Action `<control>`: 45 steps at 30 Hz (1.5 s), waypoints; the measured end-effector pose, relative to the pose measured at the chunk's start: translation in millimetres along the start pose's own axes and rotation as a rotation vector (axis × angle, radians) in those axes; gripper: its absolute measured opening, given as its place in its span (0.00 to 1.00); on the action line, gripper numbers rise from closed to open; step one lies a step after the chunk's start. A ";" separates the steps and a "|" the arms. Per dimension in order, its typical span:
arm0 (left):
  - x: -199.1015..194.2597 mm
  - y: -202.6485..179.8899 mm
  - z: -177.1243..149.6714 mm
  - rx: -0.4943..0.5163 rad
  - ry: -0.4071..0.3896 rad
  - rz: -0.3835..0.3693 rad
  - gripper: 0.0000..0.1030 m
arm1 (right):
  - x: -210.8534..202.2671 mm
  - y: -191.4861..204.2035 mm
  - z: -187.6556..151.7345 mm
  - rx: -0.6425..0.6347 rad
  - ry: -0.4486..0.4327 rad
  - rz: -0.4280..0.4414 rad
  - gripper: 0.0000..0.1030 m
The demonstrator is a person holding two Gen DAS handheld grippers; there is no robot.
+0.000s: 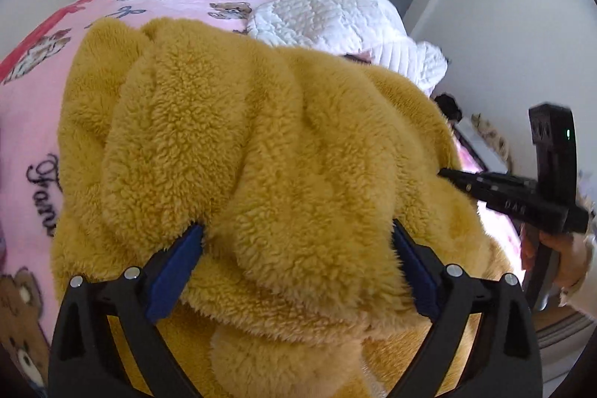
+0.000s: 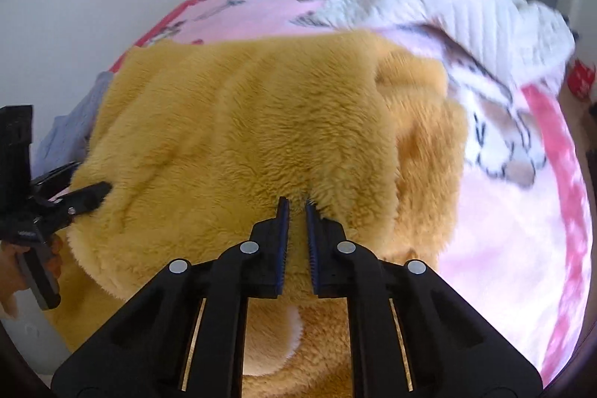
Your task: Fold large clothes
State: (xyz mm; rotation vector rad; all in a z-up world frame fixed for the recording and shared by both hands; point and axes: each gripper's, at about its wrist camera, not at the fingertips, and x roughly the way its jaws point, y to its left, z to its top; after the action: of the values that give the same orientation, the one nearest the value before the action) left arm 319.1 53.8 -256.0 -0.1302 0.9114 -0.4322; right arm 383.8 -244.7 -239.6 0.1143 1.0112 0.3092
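A thick mustard fleece garment [image 1: 261, 155] lies bunched across a bed [image 1: 30, 122] covered by a pink bear-print blanket, filling the view from nine to three o'clock. The left claw [image 1: 296, 245] gapes wide, a fold lying loose between its pads. The right claw [image 2: 297, 207] is closed, pinching fleece pile at the garment's near edge. Such bulky pile could slip free, collapsing the fold.
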 end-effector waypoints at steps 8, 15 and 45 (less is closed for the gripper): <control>18.7 0.2 -11.4 -0.015 0.025 0.027 0.92 | 25.0 -16.2 -17.7 0.057 -0.012 0.014 0.04; 22.9 0.6 -11.7 0.010 0.026 0.031 0.93 | 32.5 -12.3 -23.0 0.016 -0.016 -0.002 0.03; 18.0 -9.8 -41.3 -0.111 0.007 0.067 0.96 | -9.6 38.3 -58.3 -0.174 -0.039 0.003 0.39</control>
State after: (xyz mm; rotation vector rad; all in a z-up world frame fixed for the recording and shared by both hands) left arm 293.1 40.4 -291.8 -0.1995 0.9444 -0.3197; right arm 322.0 -214.1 -253.6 -0.0358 0.9418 0.3947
